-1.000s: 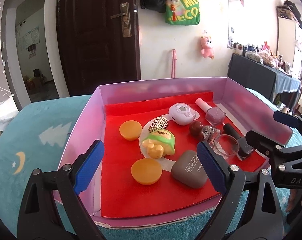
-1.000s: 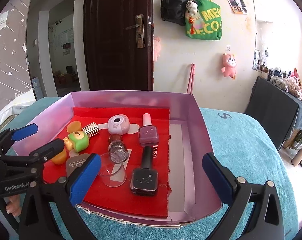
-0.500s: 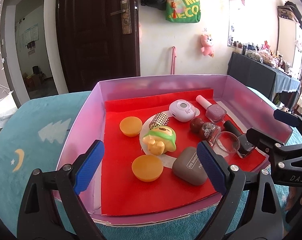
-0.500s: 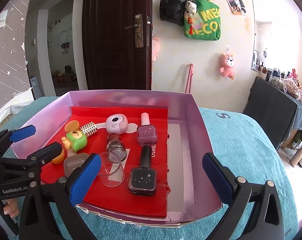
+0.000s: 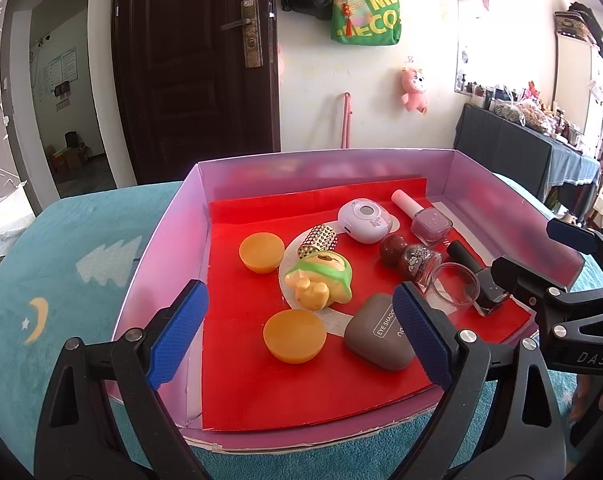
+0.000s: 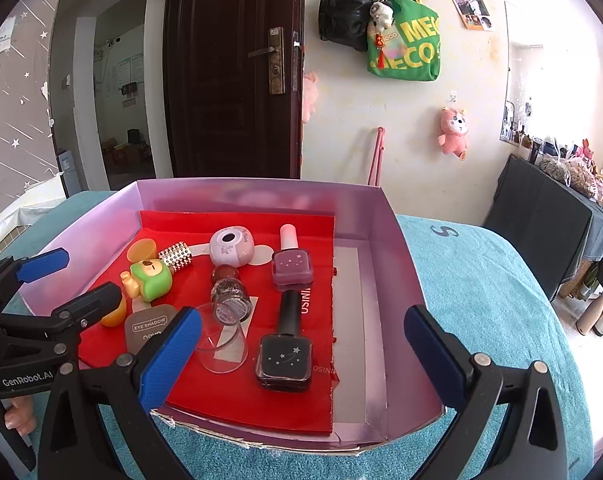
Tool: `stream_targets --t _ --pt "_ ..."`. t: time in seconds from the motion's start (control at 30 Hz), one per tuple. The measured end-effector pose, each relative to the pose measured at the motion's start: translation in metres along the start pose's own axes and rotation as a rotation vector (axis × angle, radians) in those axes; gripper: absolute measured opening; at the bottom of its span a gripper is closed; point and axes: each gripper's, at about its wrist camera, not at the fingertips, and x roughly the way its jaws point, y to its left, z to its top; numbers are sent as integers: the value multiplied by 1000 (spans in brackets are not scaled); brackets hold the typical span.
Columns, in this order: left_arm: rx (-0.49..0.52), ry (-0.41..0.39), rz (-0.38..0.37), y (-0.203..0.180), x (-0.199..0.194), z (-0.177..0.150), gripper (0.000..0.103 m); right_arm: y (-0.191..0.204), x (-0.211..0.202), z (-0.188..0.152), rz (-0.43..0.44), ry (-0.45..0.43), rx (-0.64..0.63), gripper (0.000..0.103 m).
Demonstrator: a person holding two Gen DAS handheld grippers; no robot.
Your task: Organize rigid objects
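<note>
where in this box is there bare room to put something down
Free: the pale strip of the box floor between the red liner edge and the right wall, and the liner's near left corner in front of the orange cup. Crowded: the middle, from the green toy to the black nail polish.

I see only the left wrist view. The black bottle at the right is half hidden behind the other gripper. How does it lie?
Observer: The black nail polish bottle lies flat, cap pointing to the box's far wall.
Operator: Is there anything right of it?
Observer: Only a bare strip of the box floor; the red liner ends beside the bottle.
Operator: Is the right gripper holding something?
Observer: No, the right gripper is open, with the bottle and the clear cup between its fingers.
</note>
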Motion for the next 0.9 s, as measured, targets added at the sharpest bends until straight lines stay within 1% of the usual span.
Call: stream_targets --t 0.9 --pt "-5 3 2 2 1 -1 94 1 1 0 -1 -3 -2 103"
